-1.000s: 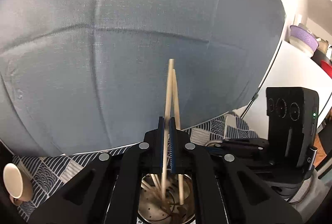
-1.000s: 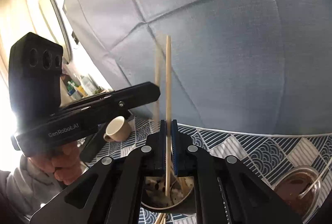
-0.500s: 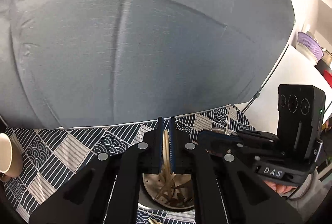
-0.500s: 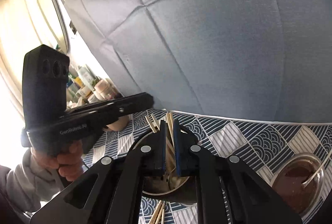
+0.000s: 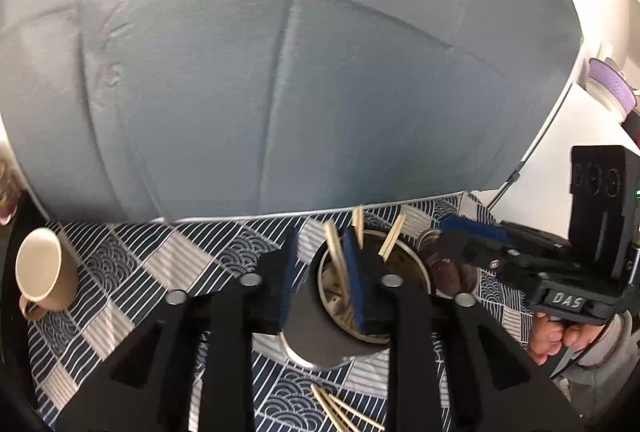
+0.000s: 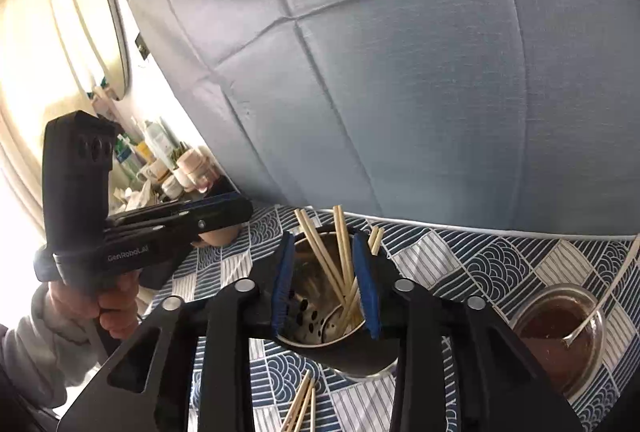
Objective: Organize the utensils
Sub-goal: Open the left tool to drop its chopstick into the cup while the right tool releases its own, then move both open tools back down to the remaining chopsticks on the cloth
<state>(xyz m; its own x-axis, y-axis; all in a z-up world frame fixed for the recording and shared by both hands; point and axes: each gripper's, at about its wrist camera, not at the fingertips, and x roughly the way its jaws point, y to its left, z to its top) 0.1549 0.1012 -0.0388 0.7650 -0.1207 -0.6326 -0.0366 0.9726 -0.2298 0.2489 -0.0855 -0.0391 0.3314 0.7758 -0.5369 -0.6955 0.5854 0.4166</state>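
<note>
Both grippers are opening up right over the holder [image 6: 340, 316], pads gripping nothing. Left gripper [image 5: 320, 264] has a gap between its blue pads, with one chopstick [image 5: 335, 252] standing loose beside the right pad. Right gripper [image 6: 324, 272] frames the chopsticks [image 6: 328, 256] leaning inside the metal holder. More sticks [image 5: 340, 408] lie on the patterned cloth [image 5: 120, 264] in front. Mug [image 5: 42, 274] off left, brown bowl [image 6: 560, 328] right.

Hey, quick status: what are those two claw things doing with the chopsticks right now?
Left gripper and right gripper: jaws opening, gripping nothing. Chopsticks stand loose in the metal holder. More chopsticks lie on the tablecloth. Nothing blocking.
</note>
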